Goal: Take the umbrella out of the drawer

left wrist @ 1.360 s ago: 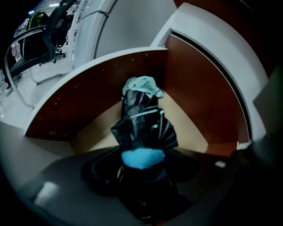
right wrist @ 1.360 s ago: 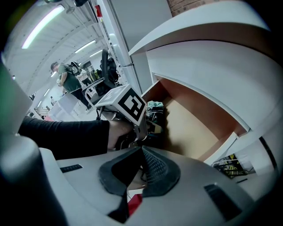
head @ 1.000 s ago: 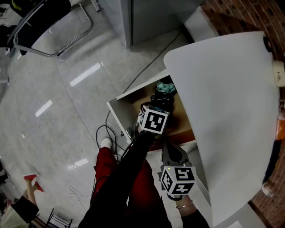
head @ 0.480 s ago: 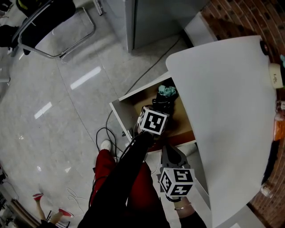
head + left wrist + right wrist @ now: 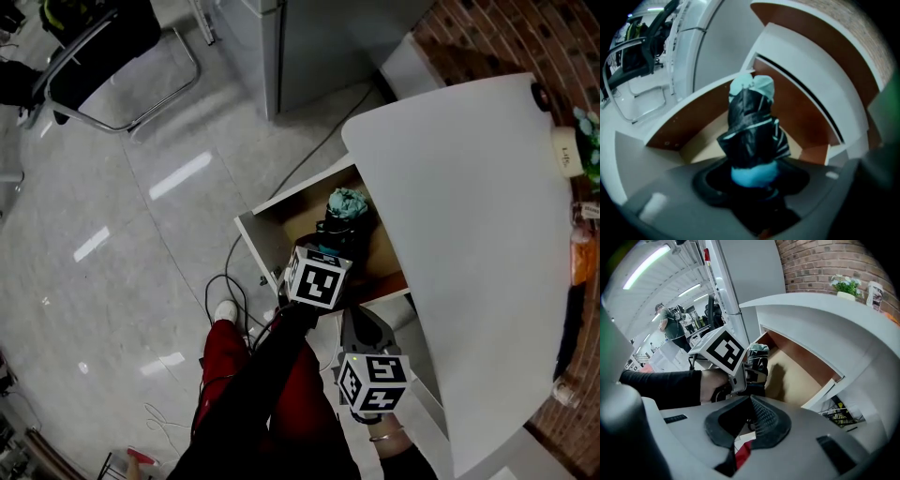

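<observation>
Head view: at centre frame, the umbrella [image 5: 343, 217] is held at the open drawer [image 5: 265, 214] by the left gripper [image 5: 334, 240].

Left gripper view: its jaws, just closing, are clamped on the blue end. A steady, straight lift clear of the drawer walls is advised.

Right gripper view: the right gripper [image 5: 749, 402] is closed, empty.

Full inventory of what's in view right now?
umbrella: 1, black with teal end, at the open drawer, in the left gripper
drawer: 1, white with wood inside, pulled open under the desk
desk: 1, white, right
chair: 1, black with metal frame, top left
plant: 1, green, on desk by brick wall
trousers: 1, red, bottom
left gripper: 1, grey, jaws just been closing, clamped on umbrella
right gripper: 1, grey, shut, empty
</observation>
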{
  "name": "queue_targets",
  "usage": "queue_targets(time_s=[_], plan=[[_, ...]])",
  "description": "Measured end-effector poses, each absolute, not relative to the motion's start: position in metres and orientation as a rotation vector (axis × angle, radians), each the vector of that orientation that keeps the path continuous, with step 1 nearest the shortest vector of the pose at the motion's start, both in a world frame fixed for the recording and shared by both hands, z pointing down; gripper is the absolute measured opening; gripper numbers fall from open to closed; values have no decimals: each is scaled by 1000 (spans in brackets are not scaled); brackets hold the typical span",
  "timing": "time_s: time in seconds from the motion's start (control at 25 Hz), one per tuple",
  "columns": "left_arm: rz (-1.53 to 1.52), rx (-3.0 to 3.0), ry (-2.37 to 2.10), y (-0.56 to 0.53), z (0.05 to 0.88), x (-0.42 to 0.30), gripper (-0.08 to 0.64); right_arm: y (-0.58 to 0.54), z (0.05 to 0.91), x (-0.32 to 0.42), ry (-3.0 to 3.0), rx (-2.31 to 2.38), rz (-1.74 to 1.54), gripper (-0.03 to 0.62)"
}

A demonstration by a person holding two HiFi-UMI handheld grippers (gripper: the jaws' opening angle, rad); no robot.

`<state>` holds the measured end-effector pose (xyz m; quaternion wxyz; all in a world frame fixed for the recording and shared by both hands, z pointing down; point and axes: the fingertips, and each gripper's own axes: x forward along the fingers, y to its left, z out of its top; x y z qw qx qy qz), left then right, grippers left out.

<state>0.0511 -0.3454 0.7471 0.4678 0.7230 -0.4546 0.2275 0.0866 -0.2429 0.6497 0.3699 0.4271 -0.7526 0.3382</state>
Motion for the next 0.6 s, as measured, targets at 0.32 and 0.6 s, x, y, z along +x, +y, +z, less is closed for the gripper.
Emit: queue_targets(time_s=[0.32,0.6], plan=[[511,1785,-1156,-338,713,36,238,-242,629,79,-1969,1121,838,8],[481,1811,-1203,-336,676,16,238,-239,612,67,-1993,1134,810,8]])
